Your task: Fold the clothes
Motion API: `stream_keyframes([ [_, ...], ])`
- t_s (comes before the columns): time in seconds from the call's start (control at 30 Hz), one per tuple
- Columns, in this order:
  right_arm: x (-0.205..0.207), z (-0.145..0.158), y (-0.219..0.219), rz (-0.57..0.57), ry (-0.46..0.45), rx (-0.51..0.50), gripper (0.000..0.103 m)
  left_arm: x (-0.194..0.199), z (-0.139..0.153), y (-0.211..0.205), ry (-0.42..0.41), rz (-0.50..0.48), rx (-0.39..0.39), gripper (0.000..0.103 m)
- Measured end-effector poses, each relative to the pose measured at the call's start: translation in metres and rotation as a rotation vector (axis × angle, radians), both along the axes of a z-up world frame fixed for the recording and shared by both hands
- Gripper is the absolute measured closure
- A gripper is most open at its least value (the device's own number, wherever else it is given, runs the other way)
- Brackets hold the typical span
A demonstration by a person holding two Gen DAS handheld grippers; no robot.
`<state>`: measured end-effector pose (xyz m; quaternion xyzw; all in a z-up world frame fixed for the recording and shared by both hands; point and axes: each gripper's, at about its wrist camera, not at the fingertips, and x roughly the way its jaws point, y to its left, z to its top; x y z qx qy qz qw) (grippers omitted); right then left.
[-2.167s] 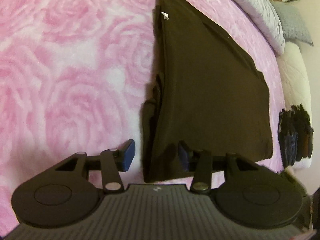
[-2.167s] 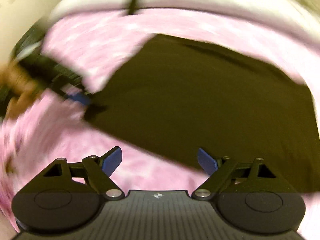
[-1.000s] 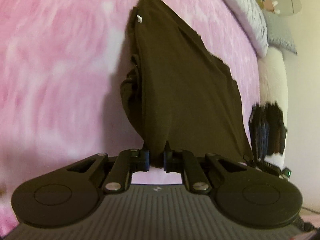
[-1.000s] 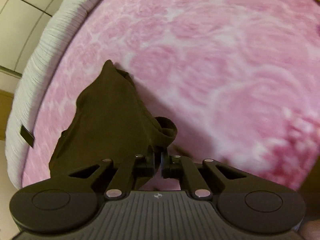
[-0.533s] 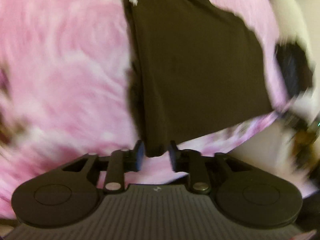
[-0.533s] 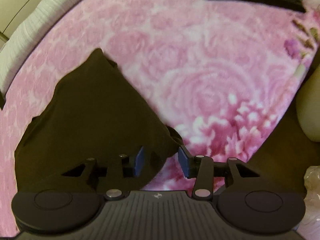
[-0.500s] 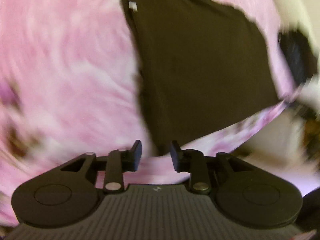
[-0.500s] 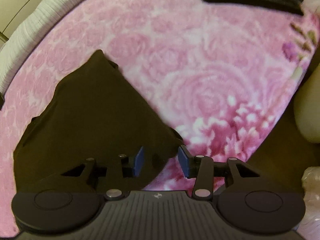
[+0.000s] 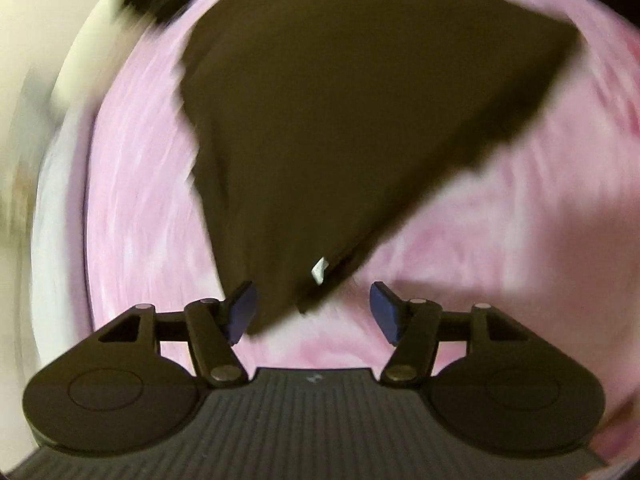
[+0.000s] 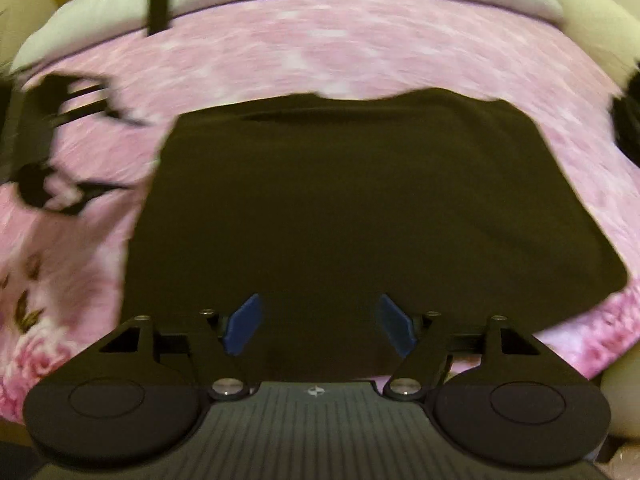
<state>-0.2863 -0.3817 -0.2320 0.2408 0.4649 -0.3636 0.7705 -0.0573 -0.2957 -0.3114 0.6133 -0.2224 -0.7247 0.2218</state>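
Folded dark garment [image 10: 360,208] lay flat on the pink floral bedspread [image 10: 360,52].
Left gripper [image 9: 312,312] hovered at the corner bearing a white tag [image 9: 319,270], jaws opening, pads off the cloth; right gripper [image 10: 318,322] hung over the near edge, jaws opening, gripping nothing.

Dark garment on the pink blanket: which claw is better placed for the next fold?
Probably the left claw: the dark garment has a corner between its opening pads. The right claw is opening over the middle.
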Motion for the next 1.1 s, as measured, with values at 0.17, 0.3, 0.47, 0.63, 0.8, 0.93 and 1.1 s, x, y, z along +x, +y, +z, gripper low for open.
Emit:
stream_keyframes([
  [0.17, 0.030, -0.008, 0.032, 0.050, 0.017, -0.016, 0.028, 0.014, -0.019, -0.004, -0.045, -0.278, -0.048, 0.046],
  [0.3, 0.047, -0.014, 0.063, 0.204, 0.056, -0.091, 0.025, 0.014, -0.022, -0.028, -0.048, -0.311, -0.073, 0.067],
  [0.47, 0.079, -0.022, 0.105, 0.395, 0.100, -0.169, 0.015, 0.007, -0.015, -0.042, -0.008, -0.285, 0.020, 0.085],
  [0.63, 0.108, -0.051, 0.134, 0.544, 0.246, -0.253, 0.015, 0.006, -0.005, -0.049, 0.057, -0.154, 0.113, 0.088],
  [0.8, 0.105, -0.067, 0.140, 0.590, 0.323, -0.315, 0.042, 0.003, -0.006, -0.047, 0.066, -0.123, 0.124, 0.090],
  [0.93, 0.094, -0.049, 0.125, 0.518, 0.252, -0.278, 0.089, -0.001, 0.012, -0.050, 0.075, -0.095, 0.116, 0.092],
  [1.1, 0.062, 0.015, 0.090, 0.381, 0.092, -0.272, 0.089, -0.013, 0.056, -0.069, 0.123, -0.034, 0.081, 0.093],
])
